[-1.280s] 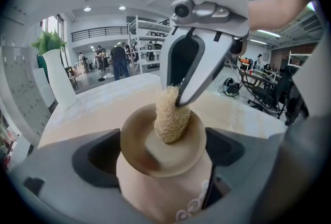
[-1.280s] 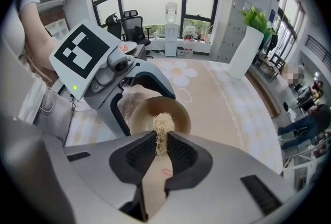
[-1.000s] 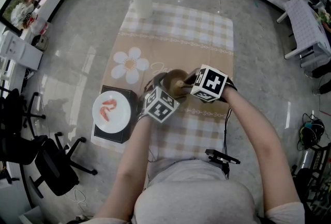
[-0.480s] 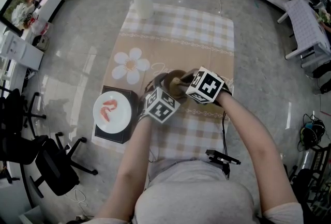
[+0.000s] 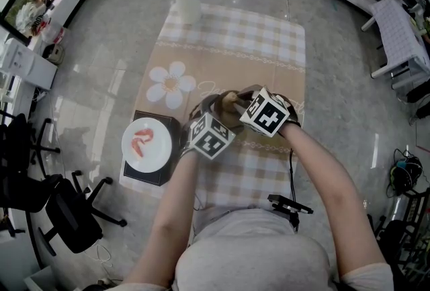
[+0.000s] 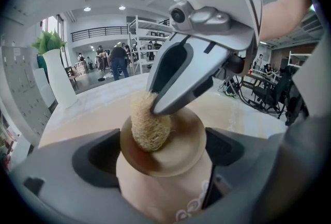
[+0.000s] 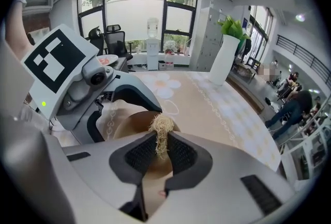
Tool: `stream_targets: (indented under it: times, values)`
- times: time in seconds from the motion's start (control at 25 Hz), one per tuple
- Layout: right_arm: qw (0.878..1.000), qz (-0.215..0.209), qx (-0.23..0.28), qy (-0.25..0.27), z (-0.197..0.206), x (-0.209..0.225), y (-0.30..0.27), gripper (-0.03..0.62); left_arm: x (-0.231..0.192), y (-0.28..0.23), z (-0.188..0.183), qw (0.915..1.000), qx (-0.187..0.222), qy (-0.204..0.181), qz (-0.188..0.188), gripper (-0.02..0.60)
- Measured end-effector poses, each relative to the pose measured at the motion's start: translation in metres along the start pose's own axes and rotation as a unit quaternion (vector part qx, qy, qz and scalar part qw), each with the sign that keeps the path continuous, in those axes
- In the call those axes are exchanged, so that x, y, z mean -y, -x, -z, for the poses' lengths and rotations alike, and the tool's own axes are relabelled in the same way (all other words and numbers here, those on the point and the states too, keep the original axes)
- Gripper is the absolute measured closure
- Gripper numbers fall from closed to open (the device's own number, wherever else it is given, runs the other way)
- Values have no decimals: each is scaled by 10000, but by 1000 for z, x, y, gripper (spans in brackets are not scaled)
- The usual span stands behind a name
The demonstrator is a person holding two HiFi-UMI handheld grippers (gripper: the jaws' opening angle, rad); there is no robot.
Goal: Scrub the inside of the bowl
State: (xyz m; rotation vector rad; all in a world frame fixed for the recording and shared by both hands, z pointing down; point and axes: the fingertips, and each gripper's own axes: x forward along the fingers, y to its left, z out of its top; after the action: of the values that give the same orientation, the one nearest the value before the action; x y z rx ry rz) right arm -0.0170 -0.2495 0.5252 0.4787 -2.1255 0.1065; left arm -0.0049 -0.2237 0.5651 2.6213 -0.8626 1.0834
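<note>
Loofah (image 7: 161,129) is clenched in the fingers of my right gripper (image 7: 160,146), pressed inside the brown bowl (image 6: 178,158); fingers of my left gripper (image 6: 163,146) grasp that bowl at both sides.

left tongs (image 6: 163,161) clamped on bowl (image 6: 178,148) | right tongs (image 7: 158,148) pinching loofah (image 7: 161,127) | forearms (image 5: 176,209) angled inward
</note>
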Motion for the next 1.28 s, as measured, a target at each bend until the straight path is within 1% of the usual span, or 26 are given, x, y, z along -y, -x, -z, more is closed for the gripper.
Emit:
stream_targets:
  times: [0.08,0.24,0.52,0.8,0.92,1.12,1.28]
  values:
    - [9999,-57,-49,75,1,-1,0,528,0,0,0,10000,-4,-2,0,72]
    - [9993,-284,-237,52,6,-4,3,528,-1,0,0,10000,2,8,0,73]
    - [9973,-505,-499,168,16,-13,12,528,0,0,0,10000,-10,7,10,73]
    - [9948,-755,-671,105,21,-25,17,528,2,-1,1,10000,-21,-3,31,74]
    - [9952,-696,-668,155,20,-25,21,528,2,0,1,10000,-3,-10,43,74]
    - [9984,-429,-362,-70,17,-17,29,528,1,1,-2,9999,96,-93,-14,72]
    - [9994,-217,-166,-221,15,-14,33,528,1,4,-6,9998,191,-45,-26,72]
